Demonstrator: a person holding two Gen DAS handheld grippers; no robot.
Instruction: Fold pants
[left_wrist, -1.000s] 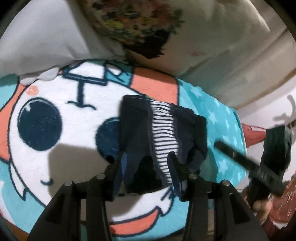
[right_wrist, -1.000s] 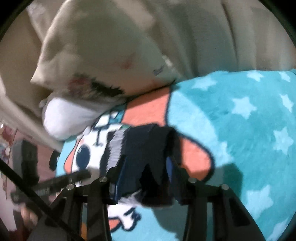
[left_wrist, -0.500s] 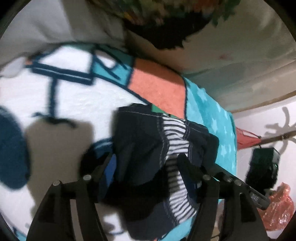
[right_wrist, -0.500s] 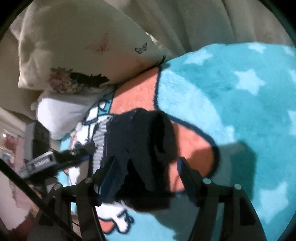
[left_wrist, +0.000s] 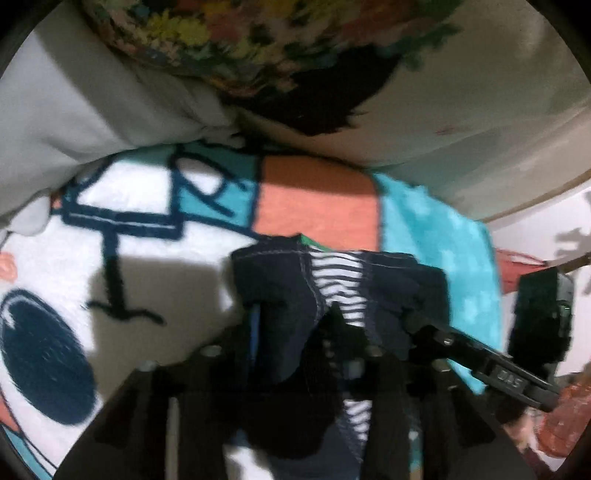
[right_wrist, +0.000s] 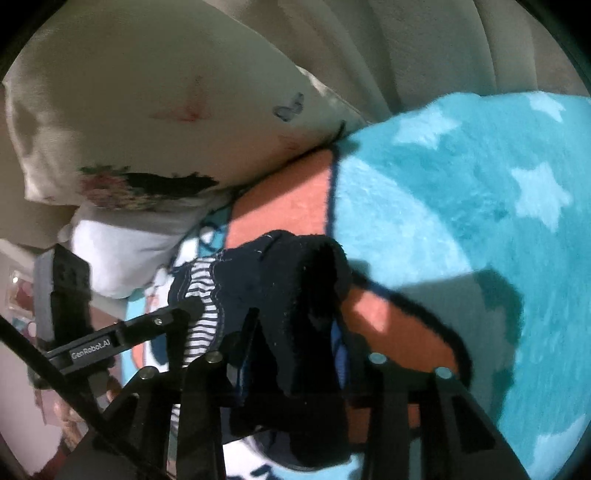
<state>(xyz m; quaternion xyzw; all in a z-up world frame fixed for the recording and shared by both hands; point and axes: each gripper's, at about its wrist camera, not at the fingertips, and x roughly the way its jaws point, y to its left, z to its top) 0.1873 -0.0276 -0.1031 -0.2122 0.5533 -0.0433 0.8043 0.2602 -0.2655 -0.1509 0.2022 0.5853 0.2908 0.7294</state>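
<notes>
Left wrist view: the left gripper pinches one end of the navy pants, their striped lining showing, lifted over the cartoon-print blanket near its far edge, below the stacked pillows. The right gripper reaches in from the right, its tip against the same bundle. Slack cloth sags between the fingers; a loose pinch could let a layer slide out and undo the fold.

Right wrist view: the right gripper appears clamped on the pants, though dark fabric hides the jaw tips. The left gripper meets the striped edge. Uneven pulling by the two hands would likely skew the edges, and the plush blanket may drag the cloth when lowered.
</notes>
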